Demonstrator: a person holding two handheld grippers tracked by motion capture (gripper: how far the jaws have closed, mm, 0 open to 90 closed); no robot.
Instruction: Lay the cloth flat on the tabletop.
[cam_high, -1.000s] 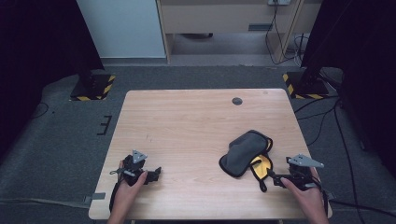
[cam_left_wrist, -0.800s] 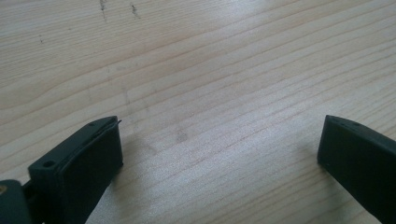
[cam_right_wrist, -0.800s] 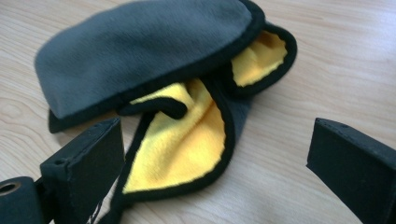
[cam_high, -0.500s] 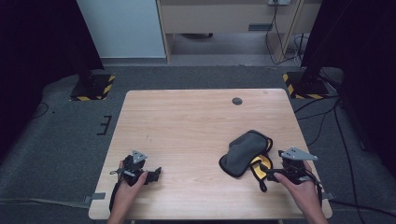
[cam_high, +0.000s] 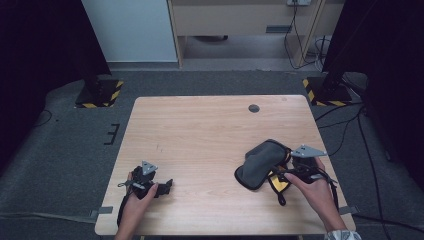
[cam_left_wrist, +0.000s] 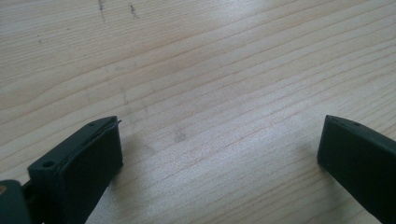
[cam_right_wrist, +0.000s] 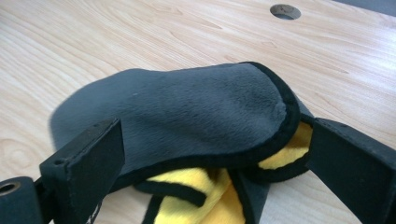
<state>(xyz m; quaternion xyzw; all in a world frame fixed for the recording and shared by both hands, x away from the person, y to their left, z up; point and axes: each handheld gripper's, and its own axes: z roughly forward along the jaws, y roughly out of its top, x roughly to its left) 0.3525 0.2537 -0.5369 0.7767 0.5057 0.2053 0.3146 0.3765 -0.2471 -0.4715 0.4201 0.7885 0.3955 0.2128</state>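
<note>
A grey padded sleep mask (cam_high: 260, 161) with yellow lining and a black strap lies crumpled on the wooden table (cam_high: 210, 135), front right. My right gripper (cam_high: 281, 173) is at the mask's right edge. In the right gripper view, my right gripper (cam_right_wrist: 219, 140) is open, its jaws standing wide on either side of the mask (cam_right_wrist: 187, 107), above the yellow lining (cam_right_wrist: 187, 184). My left gripper (cam_high: 166, 186) rests at the front left, held by a hand. In the left gripper view, my left gripper (cam_left_wrist: 219, 135) is open over bare wood.
A round hole (cam_high: 254, 108) sits in the tabletop near the far edge, also seen as the hole (cam_right_wrist: 285, 10) in the right gripper view. Black stands with striped bases (cam_high: 100, 95) (cam_high: 325, 92) flank the table's far corners. Cables (cam_high: 350, 130) trail on the floor at right.
My right gripper has moved left and away from the front edge, up to the mask's edge. The left gripper has stayed put.
</note>
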